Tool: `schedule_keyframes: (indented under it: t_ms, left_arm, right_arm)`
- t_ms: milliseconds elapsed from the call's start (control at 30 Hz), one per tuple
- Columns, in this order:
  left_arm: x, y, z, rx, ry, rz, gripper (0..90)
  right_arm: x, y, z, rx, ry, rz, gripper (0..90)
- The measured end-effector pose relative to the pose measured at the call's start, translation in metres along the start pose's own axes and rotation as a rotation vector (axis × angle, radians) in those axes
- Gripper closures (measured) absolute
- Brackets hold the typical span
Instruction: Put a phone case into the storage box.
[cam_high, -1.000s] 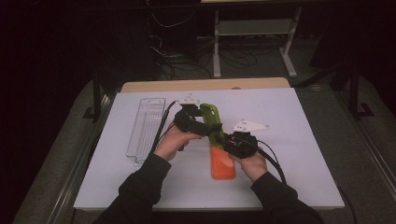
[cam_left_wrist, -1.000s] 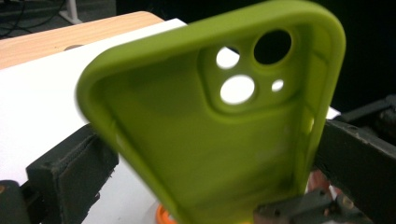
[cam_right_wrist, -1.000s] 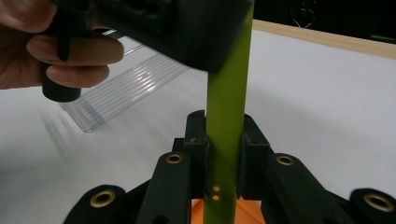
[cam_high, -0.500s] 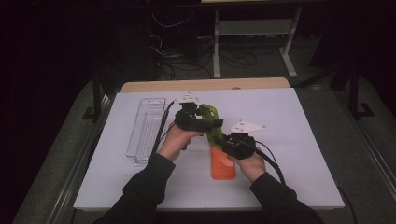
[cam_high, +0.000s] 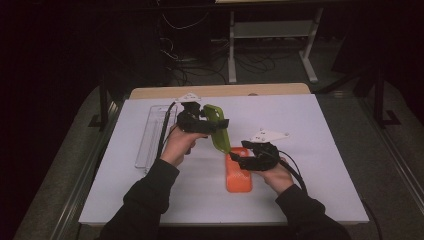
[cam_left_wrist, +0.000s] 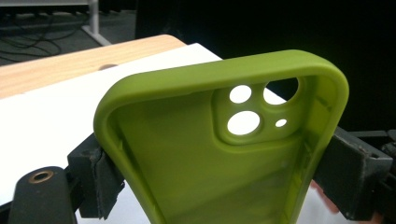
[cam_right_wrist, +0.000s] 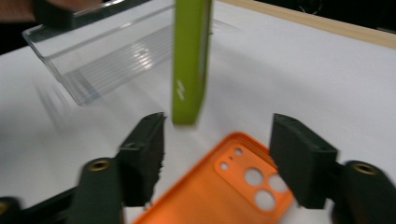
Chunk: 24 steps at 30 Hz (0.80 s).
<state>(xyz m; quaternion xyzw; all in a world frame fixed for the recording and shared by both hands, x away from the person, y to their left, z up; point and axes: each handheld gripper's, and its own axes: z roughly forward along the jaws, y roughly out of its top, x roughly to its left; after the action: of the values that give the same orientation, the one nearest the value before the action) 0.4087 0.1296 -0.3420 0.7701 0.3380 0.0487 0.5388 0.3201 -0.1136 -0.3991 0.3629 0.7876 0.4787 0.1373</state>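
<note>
The left gripper (cam_high: 220, 123) clamps a soft olive-green phone case (cam_left_wrist: 224, 154) by its sides, lifted on edge above the white table's (cam_high: 320, 125) middle. The right gripper (cam_right_wrist: 217, 158), jaws spread, hovers over a flat orange phone case (cam_right_wrist: 219, 196), likely poised to grab it.

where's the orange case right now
In the high view the orange case lies flat on the table, right of centre, under the right tool, just below the green case.
</note>
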Motion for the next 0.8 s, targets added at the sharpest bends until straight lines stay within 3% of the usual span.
schedule_keyframes:
  t_ms: [267, 300, 433, 700, 800]
  left_arm:
    - [0.018, 0.017, -0.024, -0.010, 0.094, 0.033, 13.2]
    - [0.022, 0.020, -0.029, -0.002, 0.125, 0.051, 13.2]
    - [0.032, 0.028, -0.040, -0.029, 0.181, 0.041, 13.3]
    - [0.051, 0.045, -0.059, -0.045, 0.342, 0.079, 13.3]
    - [0.059, 0.049, -0.065, -0.062, 0.393, 0.068, 13.3]
  right_arm:
    - [-0.010, -0.009, -0.017, 0.013, -0.031, -0.025, 13.6]
    - [-0.011, -0.010, -0.019, 0.021, -0.031, -0.020, 12.2]
    - [-0.015, -0.017, -0.027, 0.045, -0.064, -0.022, 3.2]
    - [-0.024, -0.039, -0.042, 0.054, -0.118, -0.017, 0.0]
    - [-0.026, -0.047, -0.046, 0.053, -0.124, -0.013, 0.0]
